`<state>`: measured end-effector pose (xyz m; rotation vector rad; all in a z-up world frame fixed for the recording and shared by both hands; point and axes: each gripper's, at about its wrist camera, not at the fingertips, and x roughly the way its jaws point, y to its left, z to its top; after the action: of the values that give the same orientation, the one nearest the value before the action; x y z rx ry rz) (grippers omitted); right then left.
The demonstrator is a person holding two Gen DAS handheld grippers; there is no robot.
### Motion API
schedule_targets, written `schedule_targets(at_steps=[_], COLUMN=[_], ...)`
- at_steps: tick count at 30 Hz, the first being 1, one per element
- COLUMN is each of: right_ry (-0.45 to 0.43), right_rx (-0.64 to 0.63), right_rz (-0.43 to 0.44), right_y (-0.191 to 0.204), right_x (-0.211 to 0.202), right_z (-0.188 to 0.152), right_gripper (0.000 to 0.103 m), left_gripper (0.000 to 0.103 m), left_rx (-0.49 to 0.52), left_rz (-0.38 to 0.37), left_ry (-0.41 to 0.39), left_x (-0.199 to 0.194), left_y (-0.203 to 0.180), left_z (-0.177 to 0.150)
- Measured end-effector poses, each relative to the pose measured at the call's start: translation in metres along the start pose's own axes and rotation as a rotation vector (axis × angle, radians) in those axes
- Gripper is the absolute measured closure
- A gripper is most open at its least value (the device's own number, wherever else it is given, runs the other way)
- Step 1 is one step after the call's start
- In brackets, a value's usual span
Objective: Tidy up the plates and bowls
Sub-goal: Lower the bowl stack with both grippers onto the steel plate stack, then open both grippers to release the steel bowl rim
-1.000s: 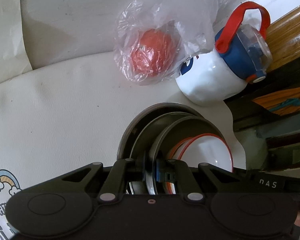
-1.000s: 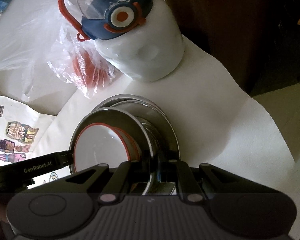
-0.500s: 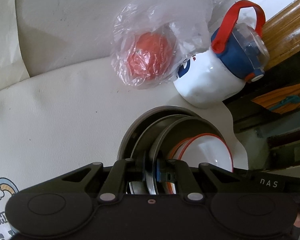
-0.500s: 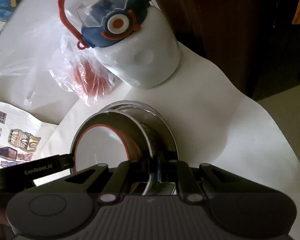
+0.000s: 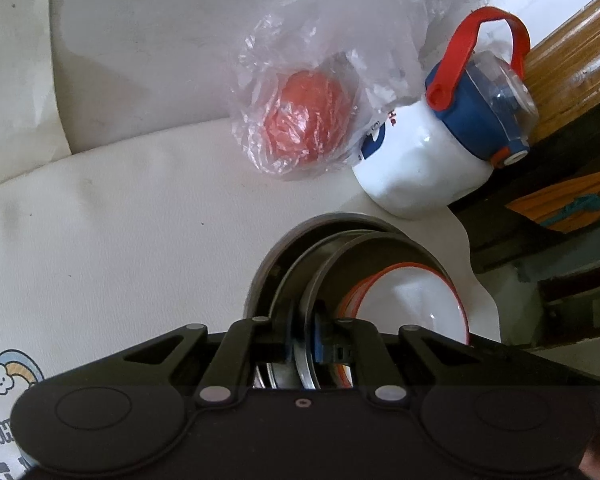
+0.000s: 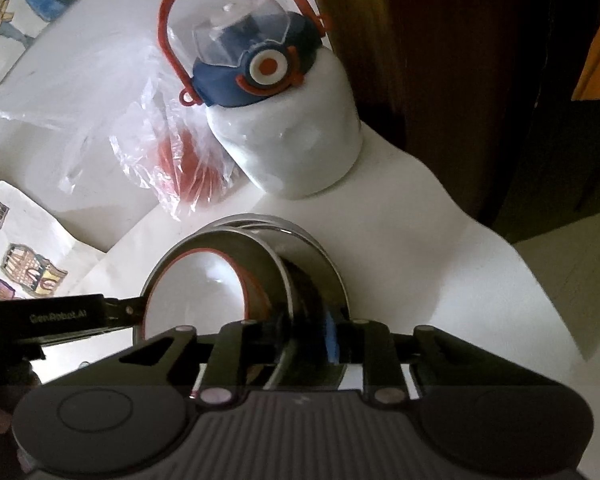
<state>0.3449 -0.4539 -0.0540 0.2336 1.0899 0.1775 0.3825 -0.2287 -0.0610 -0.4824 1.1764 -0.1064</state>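
Steel plates [image 5: 340, 256] sit clamped in the left claw [image 5: 302, 344]; the right claw [image 6: 308, 340] is opening around their rim, so the stack could tip.

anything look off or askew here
The stack of steel plates with the white red-rimmed bowl is tilted up on edge rather than lying flat. A red item in a plastic bag sits among the dishes.
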Motion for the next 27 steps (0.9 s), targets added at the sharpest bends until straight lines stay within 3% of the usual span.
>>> schedule_targets(at_steps=[6, 8, 11, 13, 20, 27], right_ry=[-0.046, -0.069, -0.096, -0.118, -0.19, -0.267], right_rx=[0.007, 0.006, 0.034, 0.043, 0.064, 0.069], right_rz=[-0.019, -0.052, -0.048, -0.057, -0.068, -0.104], right_y=[0.001, 0.002, -0.001, 0.0, 0.009, 0.034], right_x=[-0.008, -0.012, -0.018, -0.022, -0.042, -0.062], right_z=[-0.004, -0.006, -0.01, -0.014, -0.035, -0.067], right_gripper=[0.068, 0.053, 0.046, 0.042, 0.026, 0.016], left_gripper=[0.082, 0.077, 0.075, 0.064, 0.05, 0.024], left_rx=[0.008, 0.009, 0.004, 0.01, 0.024, 0.082], left_rz=[0.003, 0.012, 0.007, 0.011, 0.007, -0.018], left_ry=[-0.027, -0.035, -0.045, -0.058, -0.092, -0.139], left_x=[-0.008, -0.01, -0.015, -0.019, -0.032, -0.054], left_y=[0.001, 0.003, 0.005, 0.006, 0.011, 0.015], left_z=[0.001, 0.001, -0.002, -0.004, -0.013, -0.027])
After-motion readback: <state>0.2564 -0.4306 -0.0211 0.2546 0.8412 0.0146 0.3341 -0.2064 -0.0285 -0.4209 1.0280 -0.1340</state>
